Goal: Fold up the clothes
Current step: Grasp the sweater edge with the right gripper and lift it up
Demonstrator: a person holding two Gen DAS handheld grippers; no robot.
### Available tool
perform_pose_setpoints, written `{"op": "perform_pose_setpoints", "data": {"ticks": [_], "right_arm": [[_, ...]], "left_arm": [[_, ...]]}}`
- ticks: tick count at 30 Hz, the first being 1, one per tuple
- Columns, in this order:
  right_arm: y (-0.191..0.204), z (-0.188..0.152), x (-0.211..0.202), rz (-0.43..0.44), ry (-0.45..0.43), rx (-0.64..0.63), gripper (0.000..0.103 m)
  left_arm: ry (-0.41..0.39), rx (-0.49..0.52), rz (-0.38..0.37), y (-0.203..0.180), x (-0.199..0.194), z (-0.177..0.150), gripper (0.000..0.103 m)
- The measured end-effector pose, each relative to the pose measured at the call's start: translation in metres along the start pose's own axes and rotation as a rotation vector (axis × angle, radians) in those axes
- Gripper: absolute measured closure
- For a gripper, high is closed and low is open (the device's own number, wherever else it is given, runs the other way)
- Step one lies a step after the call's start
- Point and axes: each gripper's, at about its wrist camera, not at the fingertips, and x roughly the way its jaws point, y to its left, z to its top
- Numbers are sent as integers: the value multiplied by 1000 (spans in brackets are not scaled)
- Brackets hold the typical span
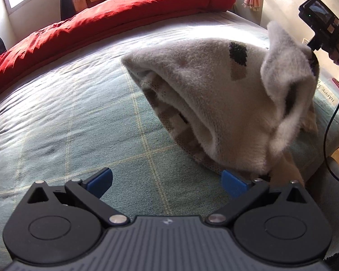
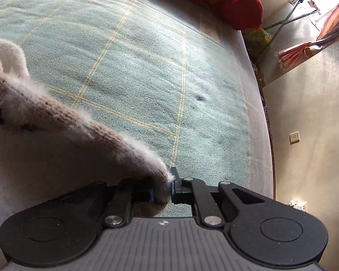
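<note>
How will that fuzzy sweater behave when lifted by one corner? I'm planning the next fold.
Probably floppy: the sweater sags in soft folds from the right gripper. Its thick, fluffy knit suggests some weight and drag on the bedspread. The fuzz may slip between pads.

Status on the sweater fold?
Partly done: the fuzzy sweater is already doubled over on the green bedspread. In hand: the right claw pinches its edge, lifted. The left claw is open, empty. Left: lay that edge down and flatten.
</note>
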Motion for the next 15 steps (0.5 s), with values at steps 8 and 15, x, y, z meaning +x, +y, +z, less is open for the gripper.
{"op": "perform_pose_setpoints", "data": {"ticks": [8,15], "right_arm": [[4,-6,-100,84,-201,-48,59],[50,-10,-194,258,-352,-250,43]], "left_arm": [[-18,32,6,-11,-9,-4,1],[-44,39,2,-14,-24,-12,1]]}}
